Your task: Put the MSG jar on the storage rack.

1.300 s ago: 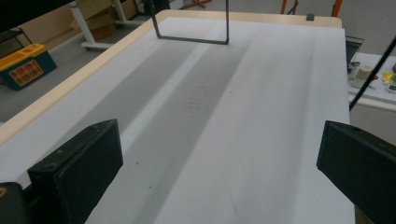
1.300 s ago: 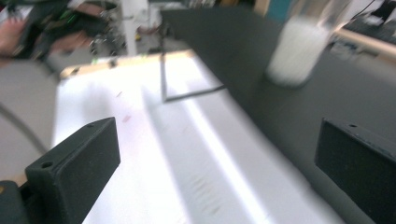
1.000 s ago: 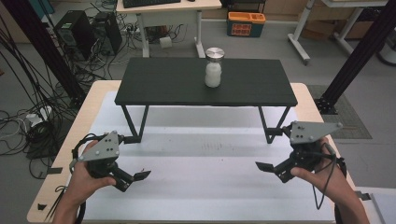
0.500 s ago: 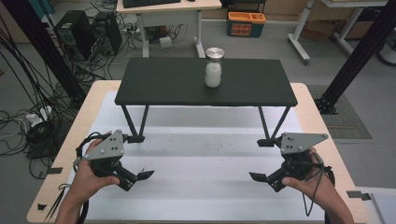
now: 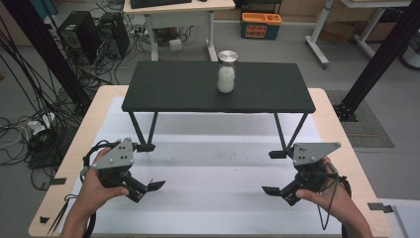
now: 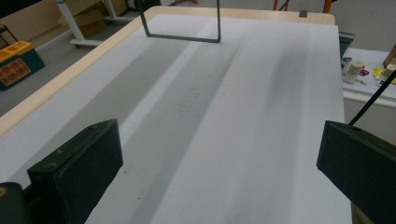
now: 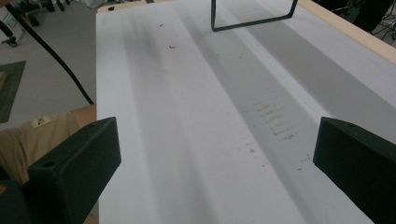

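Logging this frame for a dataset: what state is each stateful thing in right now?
left gripper: fingers open, holding nothing, low over the white mat.
right gripper: fingers open, holding nothing, low over the mat.
jar: upright on the black shelf, metal lid on, white contents inside.

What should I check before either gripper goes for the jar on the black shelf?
1. Left gripper jaws apart, nothing between them: ok.
2. Right gripper jaws apart, nothing between them: ok.
3. Jar upright on the black shelf, metal lid on: ok.
4. Shelf top around the jar free of other things: ok.
5. Both grippers low over the white table mat, well short of the jar: not ok for a grasp yet.
6. Lid tightness: cannot tell.
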`<state>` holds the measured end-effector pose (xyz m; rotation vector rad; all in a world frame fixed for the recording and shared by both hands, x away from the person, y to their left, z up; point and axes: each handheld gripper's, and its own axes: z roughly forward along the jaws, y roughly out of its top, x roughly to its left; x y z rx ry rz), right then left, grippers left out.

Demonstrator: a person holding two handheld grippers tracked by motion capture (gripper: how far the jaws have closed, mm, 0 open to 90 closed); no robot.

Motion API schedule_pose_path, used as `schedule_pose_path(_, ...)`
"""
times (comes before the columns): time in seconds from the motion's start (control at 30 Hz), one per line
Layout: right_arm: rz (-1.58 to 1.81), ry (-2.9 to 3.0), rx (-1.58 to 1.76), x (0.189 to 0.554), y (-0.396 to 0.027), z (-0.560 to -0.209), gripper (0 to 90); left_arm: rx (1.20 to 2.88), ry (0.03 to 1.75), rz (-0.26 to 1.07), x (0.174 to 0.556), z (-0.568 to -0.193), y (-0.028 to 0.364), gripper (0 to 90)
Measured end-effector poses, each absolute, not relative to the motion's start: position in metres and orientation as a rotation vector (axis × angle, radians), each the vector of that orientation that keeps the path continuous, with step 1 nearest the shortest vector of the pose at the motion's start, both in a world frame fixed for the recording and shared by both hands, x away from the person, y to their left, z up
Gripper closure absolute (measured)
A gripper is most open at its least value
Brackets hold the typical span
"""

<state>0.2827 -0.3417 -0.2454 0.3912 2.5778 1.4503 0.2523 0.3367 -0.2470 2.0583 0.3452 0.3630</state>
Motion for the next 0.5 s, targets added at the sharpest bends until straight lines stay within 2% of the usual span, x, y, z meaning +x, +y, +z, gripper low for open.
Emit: schedule_pose_path(0.5,1.432,2.629,0.365,0.2833,-0.3368,-0.2544,0.9,2.048,0.341,0.366,0.2481,-0.2466,0.3352,0.5)
